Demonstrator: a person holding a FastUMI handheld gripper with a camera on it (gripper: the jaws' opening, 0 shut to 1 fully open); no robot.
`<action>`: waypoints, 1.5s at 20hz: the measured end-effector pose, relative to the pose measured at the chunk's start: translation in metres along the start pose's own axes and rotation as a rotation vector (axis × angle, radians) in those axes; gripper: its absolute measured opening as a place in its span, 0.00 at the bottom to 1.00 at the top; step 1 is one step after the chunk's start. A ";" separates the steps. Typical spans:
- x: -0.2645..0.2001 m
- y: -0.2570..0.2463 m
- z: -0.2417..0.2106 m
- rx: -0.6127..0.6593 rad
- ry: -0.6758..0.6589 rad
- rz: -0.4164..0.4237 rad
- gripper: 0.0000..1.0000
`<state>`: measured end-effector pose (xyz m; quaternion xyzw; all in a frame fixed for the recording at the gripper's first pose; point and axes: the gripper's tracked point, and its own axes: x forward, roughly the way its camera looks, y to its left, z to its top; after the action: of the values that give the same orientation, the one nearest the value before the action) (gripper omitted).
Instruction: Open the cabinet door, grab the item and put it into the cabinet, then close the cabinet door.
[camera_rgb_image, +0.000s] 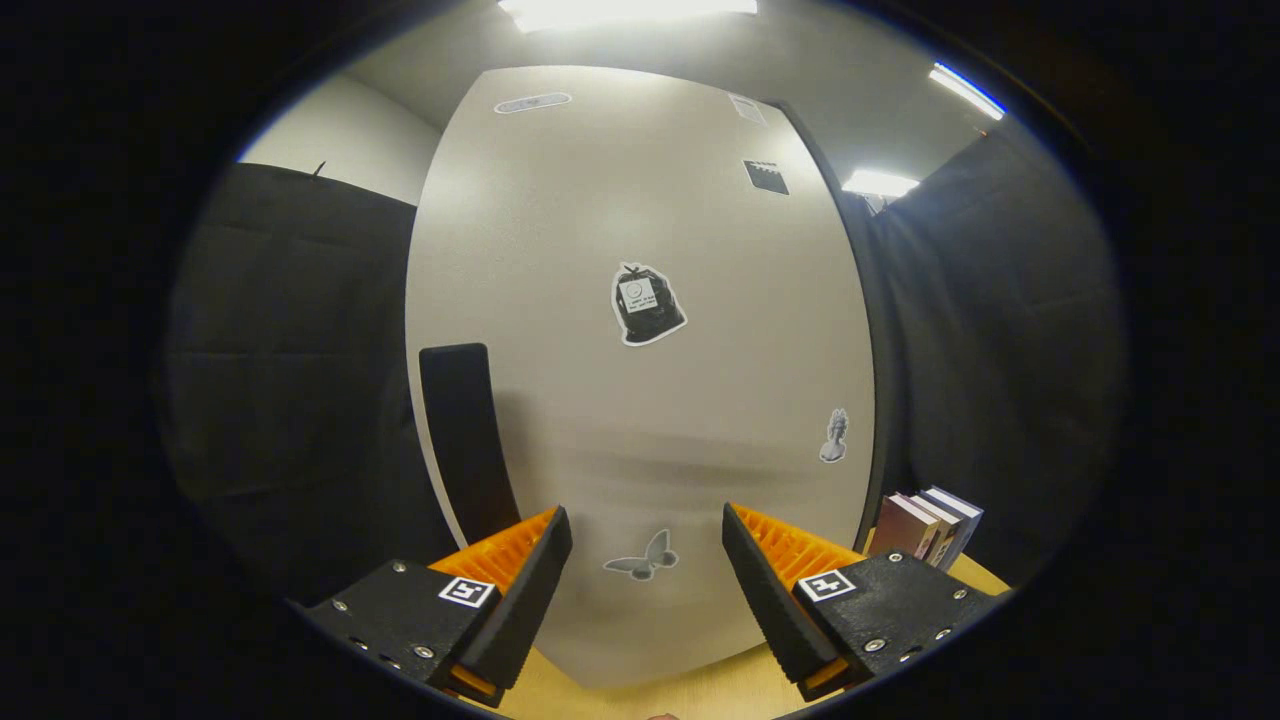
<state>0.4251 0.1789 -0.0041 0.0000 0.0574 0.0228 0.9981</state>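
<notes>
The cabinet door (640, 380), a pale flat panel with several stickers, stands shut right in front of me. A dark vertical handle (462, 430) sits near the door's left edge, just beyond my left finger. My gripper (647, 545) is open with nothing between its fingers, and it points at the lower middle of the door, close to a butterfly sticker (643, 558). A few books (928, 525) stand upright on the wooden table beside the cabinet's right side, beyond my right finger.
The wooden tabletop (700, 690) runs under the fingers and up to the cabinet's base. Black cloth walls (290, 380) close in on both sides of the cabinet. Ceiling lights (880, 182) glow above.
</notes>
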 end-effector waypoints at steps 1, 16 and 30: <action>-0.004 0.001 0.002 0.004 -0.004 0.000 0.94; -0.132 -0.037 0.013 -0.046 -0.075 -0.046 0.95; -0.226 -0.087 -0.016 -0.071 -0.088 -0.141 0.95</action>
<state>0.2029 0.0815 0.0055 -0.0383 0.0124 -0.0457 0.9981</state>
